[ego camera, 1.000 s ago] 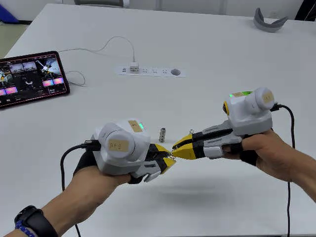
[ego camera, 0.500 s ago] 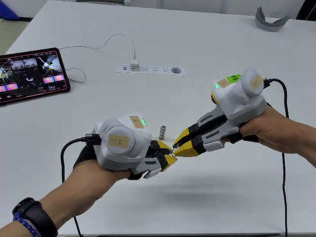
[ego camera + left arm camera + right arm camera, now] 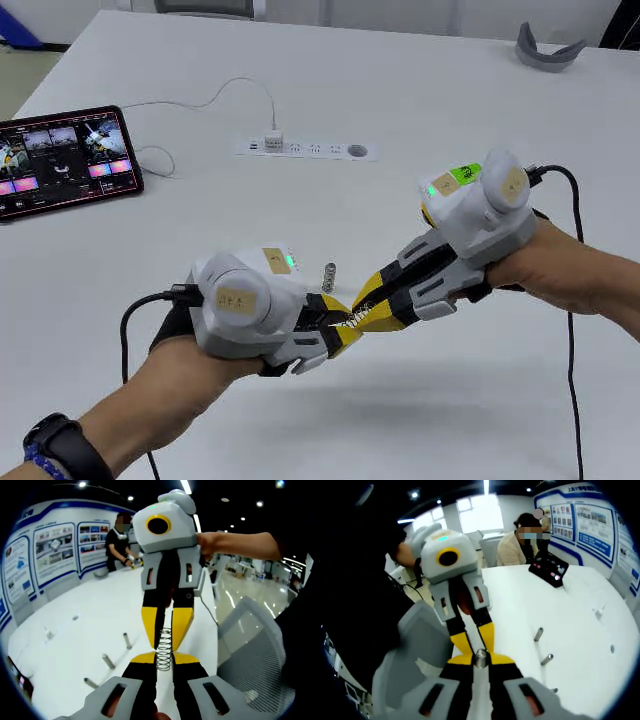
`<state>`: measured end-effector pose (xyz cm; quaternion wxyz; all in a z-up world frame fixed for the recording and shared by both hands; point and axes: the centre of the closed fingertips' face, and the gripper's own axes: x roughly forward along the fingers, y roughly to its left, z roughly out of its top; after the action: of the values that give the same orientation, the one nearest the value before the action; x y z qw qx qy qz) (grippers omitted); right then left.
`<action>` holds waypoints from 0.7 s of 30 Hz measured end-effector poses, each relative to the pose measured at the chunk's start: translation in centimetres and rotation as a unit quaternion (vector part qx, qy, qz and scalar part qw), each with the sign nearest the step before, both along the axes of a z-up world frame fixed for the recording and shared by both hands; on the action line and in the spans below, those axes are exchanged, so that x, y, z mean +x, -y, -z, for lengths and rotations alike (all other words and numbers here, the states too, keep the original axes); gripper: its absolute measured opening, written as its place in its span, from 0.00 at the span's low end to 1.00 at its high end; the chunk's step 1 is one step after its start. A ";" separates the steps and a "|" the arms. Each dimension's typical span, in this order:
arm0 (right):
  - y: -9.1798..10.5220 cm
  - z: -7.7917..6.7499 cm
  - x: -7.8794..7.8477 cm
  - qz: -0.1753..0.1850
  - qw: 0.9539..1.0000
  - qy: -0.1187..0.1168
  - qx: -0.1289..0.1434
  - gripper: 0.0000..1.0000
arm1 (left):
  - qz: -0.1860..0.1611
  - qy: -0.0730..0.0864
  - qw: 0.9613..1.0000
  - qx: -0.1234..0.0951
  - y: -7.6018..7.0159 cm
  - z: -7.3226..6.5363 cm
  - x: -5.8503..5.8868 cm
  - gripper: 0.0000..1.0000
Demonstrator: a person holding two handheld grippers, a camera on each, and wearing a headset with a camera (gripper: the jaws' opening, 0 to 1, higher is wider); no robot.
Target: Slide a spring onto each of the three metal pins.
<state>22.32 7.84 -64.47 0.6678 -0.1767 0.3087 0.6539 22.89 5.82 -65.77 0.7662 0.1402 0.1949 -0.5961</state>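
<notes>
My left gripper [image 3: 345, 328] and right gripper [image 3: 362, 306] meet tip to tip above the white table [image 3: 420, 110]. In the left gripper view a steel spring [image 3: 164, 651] runs from my left gripper [image 3: 165, 660], which is shut on its near end, up between the yellow tips of the right gripper [image 3: 166, 630]. The right gripper [image 3: 479, 660] is shut on a metal pin [image 3: 480, 657], seen end on and pointing at the left gripper [image 3: 476, 641]. The spring [image 3: 352, 319] shows as a short coil between the tips. One small metal cylinder [image 3: 329, 277] stands upright on the table just behind them.
Small metal cylinders [image 3: 108, 661] lie on the table beyond the jaws. A tablet [image 3: 65, 157] lies at the left, a power strip [image 3: 305, 149] with a cable in the middle, a grey band [image 3: 548, 45] at the far right. A mesh chair [image 3: 250, 645] stands beside the table.
The right gripper has come down and left, so its tips now overlap the left gripper's tips. The spring now spans the two sets of jaws.
</notes>
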 end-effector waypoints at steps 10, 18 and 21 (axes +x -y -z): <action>1.5 0.5 0.2 0.029 1.000 0.001 0.004 0.12 | -0.004 -0.006 1.000 -0.002 -0.1 0.3 0.0 0.15; 2.9 1.0 0.3 0.057 0.998 -0.008 0.010 0.12 | -0.020 -0.014 1.000 -0.008 -1.0 0.6 0.4 0.15; 3.4 1.4 0.3 0.070 0.997 -0.011 0.011 0.12 | -0.030 -0.017 0.999 -0.007 -1.6 0.8 0.7 0.17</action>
<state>22.64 4.46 -65.91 0.7101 -0.1402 0.3210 0.6109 23.62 7.39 -66.58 0.7813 0.1187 0.2073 -0.5767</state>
